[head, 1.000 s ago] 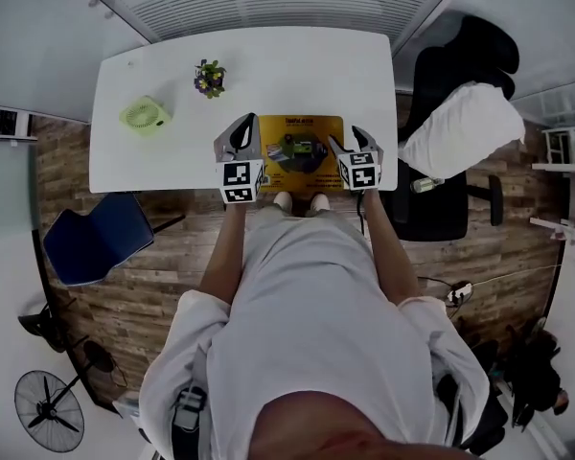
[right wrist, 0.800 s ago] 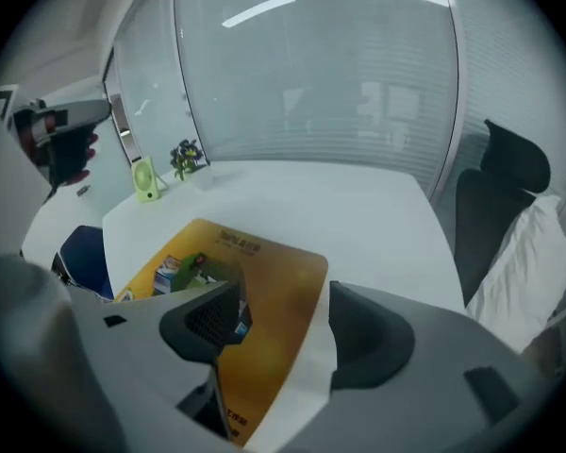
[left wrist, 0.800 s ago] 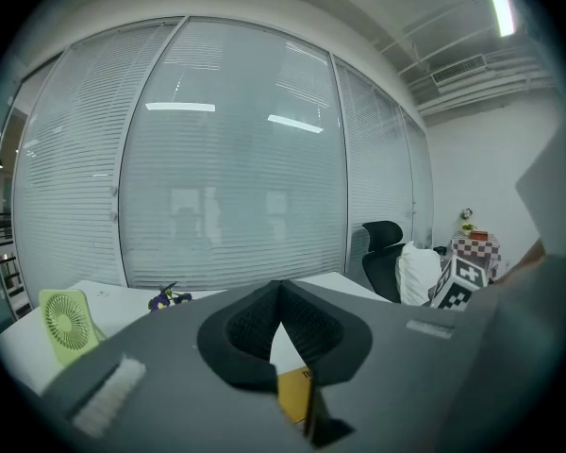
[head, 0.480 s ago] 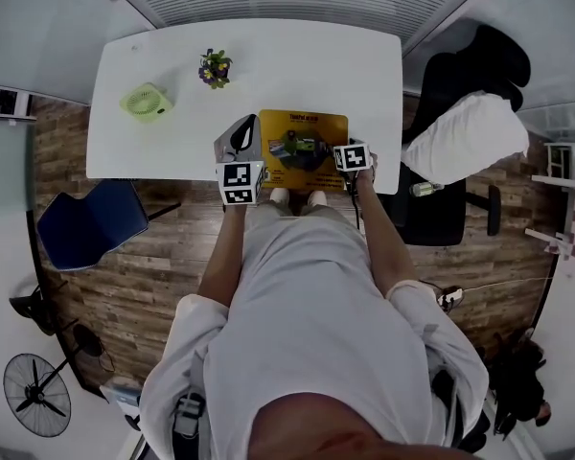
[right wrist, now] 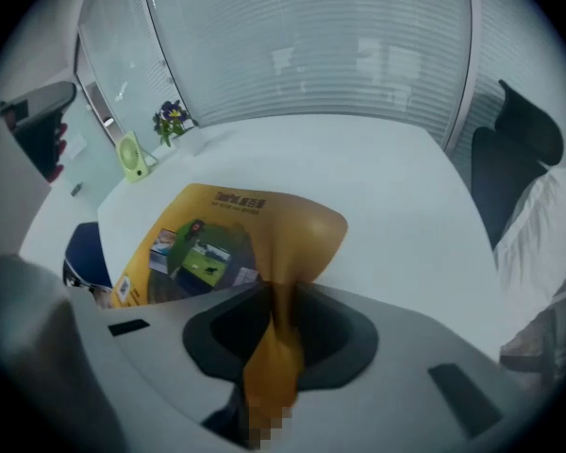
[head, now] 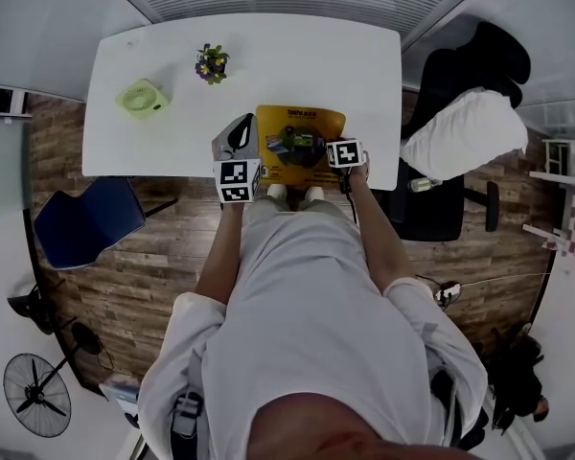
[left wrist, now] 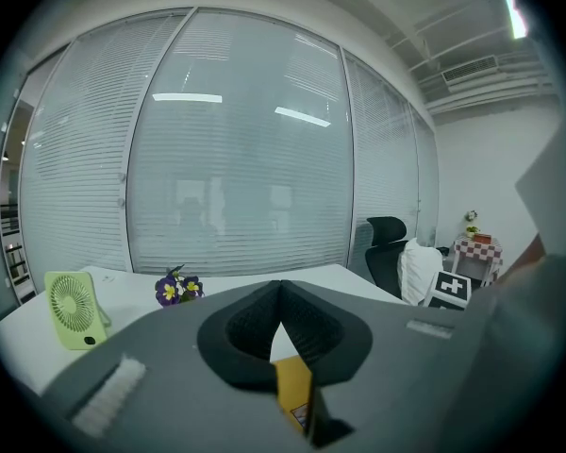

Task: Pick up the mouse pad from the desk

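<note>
Print on the mouse pad point(head: 302, 123) is unreadably small; left tongs point(head: 247, 123) and right tongs point(head: 343, 157) hide its near corners.

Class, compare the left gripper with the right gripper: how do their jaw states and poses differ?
The right gripper has just been closing its jaws and pinches the mouse pad, bunching its edge; the left gripper is shut on nothing. The right gripper tilts steeply down at the desk; the left gripper points nearly level. Both sit at the desk's near edge.
</note>
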Action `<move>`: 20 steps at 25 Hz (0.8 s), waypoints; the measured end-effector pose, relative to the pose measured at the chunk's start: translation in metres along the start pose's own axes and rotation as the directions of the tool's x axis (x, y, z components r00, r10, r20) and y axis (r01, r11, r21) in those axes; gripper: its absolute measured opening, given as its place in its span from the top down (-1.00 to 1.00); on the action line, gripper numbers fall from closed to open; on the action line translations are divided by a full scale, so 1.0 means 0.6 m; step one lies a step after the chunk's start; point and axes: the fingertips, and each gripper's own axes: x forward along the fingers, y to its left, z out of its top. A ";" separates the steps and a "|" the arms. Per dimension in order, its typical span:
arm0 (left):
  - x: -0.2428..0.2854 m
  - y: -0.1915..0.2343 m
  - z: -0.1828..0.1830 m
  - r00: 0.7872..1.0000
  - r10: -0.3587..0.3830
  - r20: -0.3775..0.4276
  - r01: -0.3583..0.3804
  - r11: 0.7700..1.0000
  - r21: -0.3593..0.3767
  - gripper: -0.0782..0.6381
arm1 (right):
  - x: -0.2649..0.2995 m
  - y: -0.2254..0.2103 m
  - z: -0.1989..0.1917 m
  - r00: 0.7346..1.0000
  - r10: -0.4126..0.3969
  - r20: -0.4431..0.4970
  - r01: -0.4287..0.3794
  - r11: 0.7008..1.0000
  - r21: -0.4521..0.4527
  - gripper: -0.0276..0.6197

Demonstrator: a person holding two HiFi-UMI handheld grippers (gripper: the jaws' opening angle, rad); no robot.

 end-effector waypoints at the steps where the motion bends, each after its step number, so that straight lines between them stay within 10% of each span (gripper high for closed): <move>1: 0.001 0.000 -0.002 1.000 -0.003 -0.003 0.003 1.000 0.000 0.80 | -0.001 0.009 0.000 1.000 0.028 0.000 -0.028 1.000 0.001 0.72; 10: 0.001 -0.003 -0.010 1.000 -0.022 -0.014 0.022 1.000 -0.007 0.80 | -0.057 0.032 0.017 0.962 0.181 0.202 -0.179 0.983 -0.031 0.77; 20: -0.012 0.007 -0.023 0.999 -0.045 -0.015 0.045 0.999 -0.019 0.80 | -0.193 0.091 0.114 0.800 0.315 0.511 -0.285 0.949 -0.139 0.79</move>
